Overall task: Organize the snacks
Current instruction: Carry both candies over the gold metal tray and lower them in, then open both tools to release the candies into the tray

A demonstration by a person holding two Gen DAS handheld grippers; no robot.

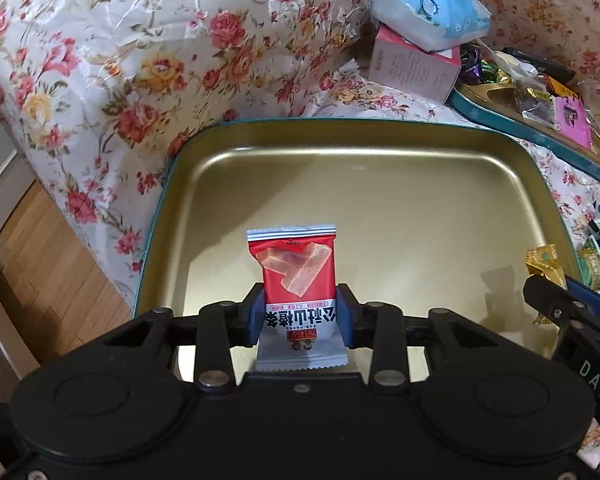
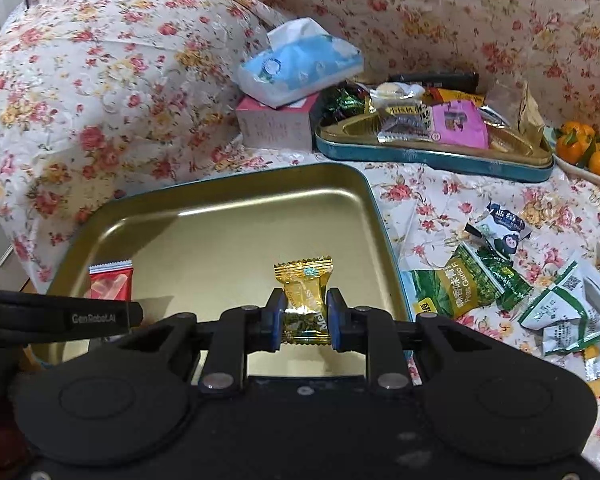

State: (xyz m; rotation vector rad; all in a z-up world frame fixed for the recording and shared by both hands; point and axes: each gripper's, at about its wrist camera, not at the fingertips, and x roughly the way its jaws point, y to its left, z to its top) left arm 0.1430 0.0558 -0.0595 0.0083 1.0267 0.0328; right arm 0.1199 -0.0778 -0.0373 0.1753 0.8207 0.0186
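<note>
A red snack packet point(image 1: 296, 268) with white ends stands upright between the blue pads of my left gripper point(image 1: 300, 316), which is shut on it above the near part of a gold tin tray point(image 1: 400, 208). A gold-wrapped candy point(image 2: 305, 280) is pinched at its middle by my right gripper point(image 2: 304, 316), also over the tray point(image 2: 228, 232), to the right of the red packet point(image 2: 112, 280). In the left wrist view the gold candy point(image 1: 542, 266) shows at the tray's right rim. Nothing lies on the tray floor.
A blue tissue pack point(image 2: 300, 64) rests on a pink box point(image 2: 276, 128) behind the tray. A second teal-rimmed tin point(image 2: 432, 152) holds several snacks. Loose green and white packets point(image 2: 500, 280) lie on the floral cloth at right. Oranges point(image 2: 584, 148) sit far right. Wooden floor point(image 1: 52, 264) lies left.
</note>
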